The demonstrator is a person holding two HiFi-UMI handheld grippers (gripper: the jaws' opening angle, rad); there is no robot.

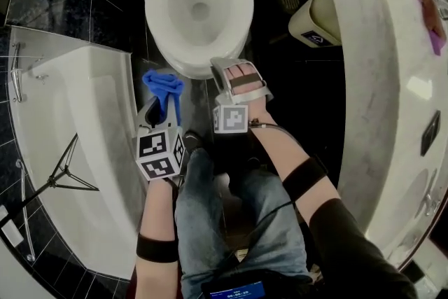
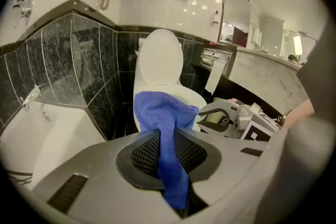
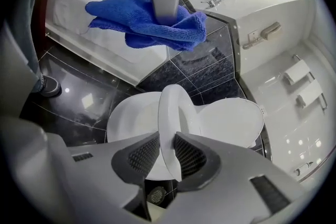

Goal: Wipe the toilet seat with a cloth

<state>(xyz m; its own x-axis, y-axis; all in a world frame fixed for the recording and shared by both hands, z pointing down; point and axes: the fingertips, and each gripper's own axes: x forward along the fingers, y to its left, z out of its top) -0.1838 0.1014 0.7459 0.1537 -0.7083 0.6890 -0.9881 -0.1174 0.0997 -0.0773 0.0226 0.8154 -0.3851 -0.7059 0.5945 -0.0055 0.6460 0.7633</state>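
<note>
A white tub (image 1: 77, 122) fills the left of the head view, and the toilet (image 1: 161, 3) stands on the dark tiled floor (image 1: 112, 3) at the top centre, with a pale bin (image 1: 318, 17) to its right. The lid (image 3: 231, 118) is upright against the wall. The seat (image 3: 170, 107) stands part-raised between bowl and lid, its front rim edge-on in the right gripper view. The right gripper (image 3: 167, 152) pinches that rim, one pad against each face. The left gripper (image 1: 157, 112) is just beside the right one, to the left of the bowl's front and clear of the toilet. It is pressed on a blue cloth (image 2: 163, 113), which bunches out past its tips and trails back between the pads. The cloth touches neither seat nor bowl
</note>
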